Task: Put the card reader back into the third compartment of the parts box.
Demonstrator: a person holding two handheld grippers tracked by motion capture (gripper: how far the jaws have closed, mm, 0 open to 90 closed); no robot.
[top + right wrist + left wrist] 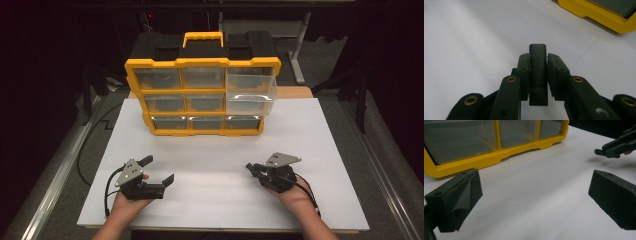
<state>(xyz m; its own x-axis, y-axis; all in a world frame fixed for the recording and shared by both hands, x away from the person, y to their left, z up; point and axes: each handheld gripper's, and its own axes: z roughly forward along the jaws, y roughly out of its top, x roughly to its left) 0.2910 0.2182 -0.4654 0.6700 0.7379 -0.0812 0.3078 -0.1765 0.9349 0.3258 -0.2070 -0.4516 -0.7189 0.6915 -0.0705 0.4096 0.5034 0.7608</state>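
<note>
The right claw (pixel 538 75) is clamped on a small dark block (pixel 538 72), which stands upright between the two pads. In the right gripper view the block's lower end is hidden behind the claw's linkage, and faint raised lettering on its face cannot be read. In the high view the right claw (pixel 251 168) sits over the near right part of the bench (pixel 310 130), held by the right hand (pixel 292 196); the block itself is too small and dark to make out there.

The left claw (pixel 159 170) stands wide apart with nothing between its pads, just above the near left part of the bench, held by the left hand (pixel 125 202). In the left gripper view both pads are cut off by the frame edges.

A yellow organiser (pixel 202 97) with clear drawers stands upright at the far side of the bench. Its upper right drawer (pixel 250 92) is pulled out toward the person. Drawer contents cannot be made out through the tinted fronts. The organiser's top is cut off in both gripper views.
</note>
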